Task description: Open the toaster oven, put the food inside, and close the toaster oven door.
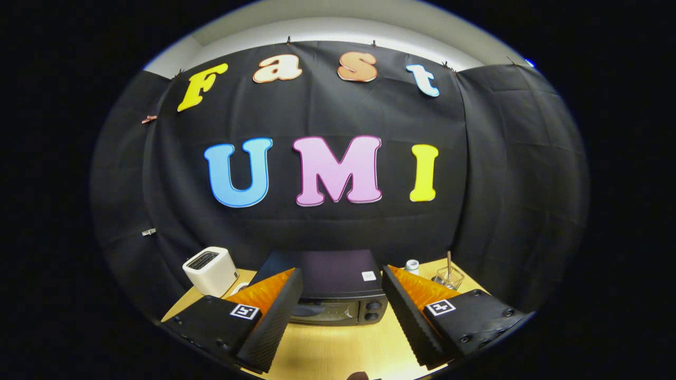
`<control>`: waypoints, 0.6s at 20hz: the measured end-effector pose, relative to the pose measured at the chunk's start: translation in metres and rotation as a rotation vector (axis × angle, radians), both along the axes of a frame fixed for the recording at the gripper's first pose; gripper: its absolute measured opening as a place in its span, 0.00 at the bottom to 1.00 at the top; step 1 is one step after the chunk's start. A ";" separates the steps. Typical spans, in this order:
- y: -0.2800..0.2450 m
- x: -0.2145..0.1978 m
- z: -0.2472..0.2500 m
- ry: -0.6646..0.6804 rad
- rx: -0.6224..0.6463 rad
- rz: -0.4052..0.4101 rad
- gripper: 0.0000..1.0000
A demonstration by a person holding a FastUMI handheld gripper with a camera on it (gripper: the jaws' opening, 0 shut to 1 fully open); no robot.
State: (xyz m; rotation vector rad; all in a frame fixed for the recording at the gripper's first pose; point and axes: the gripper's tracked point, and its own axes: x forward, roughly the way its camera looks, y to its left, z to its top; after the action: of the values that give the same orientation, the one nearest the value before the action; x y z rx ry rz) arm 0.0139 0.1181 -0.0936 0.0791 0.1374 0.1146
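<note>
Gripper view: gripper [342,295] wide apart, empty.

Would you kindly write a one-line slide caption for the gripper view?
Open gripper held above the table, facing the closed toaster oven beyond its fingers, with a white toaster beside it.

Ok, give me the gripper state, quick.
Gripper: open, holding nothing, fingers spread apart with the closed toaster oven just ahead between them.
</note>
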 end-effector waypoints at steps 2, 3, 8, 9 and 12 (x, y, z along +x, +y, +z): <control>-0.018 -0.006 0.019 -0.043 0.005 -0.007 0.98; -0.025 -0.008 0.027 -0.058 0.010 -0.010 0.98; -0.067 -0.021 0.059 -0.132 0.029 -0.036 0.98; -0.074 -0.023 0.061 -0.135 0.025 -0.039 0.98; -0.091 -0.028 0.061 -0.145 0.006 -0.046 0.98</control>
State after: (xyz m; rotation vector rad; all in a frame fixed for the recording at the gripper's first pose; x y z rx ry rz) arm -0.0140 0.0275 -0.0325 0.0791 -0.0095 0.0748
